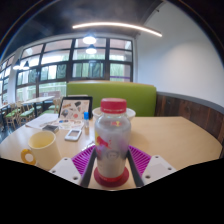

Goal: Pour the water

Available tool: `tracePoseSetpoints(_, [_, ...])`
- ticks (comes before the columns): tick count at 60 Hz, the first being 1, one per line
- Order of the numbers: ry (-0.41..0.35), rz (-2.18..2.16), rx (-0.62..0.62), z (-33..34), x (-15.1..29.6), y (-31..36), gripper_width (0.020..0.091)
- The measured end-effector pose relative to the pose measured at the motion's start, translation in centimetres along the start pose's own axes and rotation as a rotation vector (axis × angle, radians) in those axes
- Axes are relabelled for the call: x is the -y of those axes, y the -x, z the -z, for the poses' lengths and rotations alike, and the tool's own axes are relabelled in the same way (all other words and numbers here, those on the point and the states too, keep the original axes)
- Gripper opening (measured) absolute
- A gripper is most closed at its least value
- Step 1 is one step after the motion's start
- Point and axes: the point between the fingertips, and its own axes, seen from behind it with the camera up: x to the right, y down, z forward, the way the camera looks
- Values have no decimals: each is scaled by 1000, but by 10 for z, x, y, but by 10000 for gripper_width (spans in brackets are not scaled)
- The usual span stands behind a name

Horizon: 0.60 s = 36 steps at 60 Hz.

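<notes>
A clear plastic bottle (112,140) with a red cap and a red base stands upright between my fingers. The gripper (112,170) is shut on it, and the purple pads (84,158) press its lower sides from left and right. A pale yellow mug (40,148) sits on the tan table (175,135), to the left of the bottle and a little beyond my left finger. The level of water inside the bottle cannot be made out.
Behind the mug lie a propped tablet or picture frame (75,108), some small items and a small blue bottle (86,122). A green bench back (145,98) runs along the table's far edge, with windows beyond it.
</notes>
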Motion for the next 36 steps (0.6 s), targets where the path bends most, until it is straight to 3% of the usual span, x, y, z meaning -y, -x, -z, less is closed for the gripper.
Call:
tracePoseSetpoints(3, [52, -5, 11, 3, -10, 5, 832])
tracePoseSetpoints(4, [57, -4, 17, 6, -11, 7, 847])
tracePoseSetpoints(18, [-41, -6, -23, 107, 17, 18, 826])
tracePoseSetpoints(25, [-55, -65, 9, 179, 39, 46, 825])
tracePoseSetpoints(36, [-73, -110, 81, 262, 38, 92, 827])
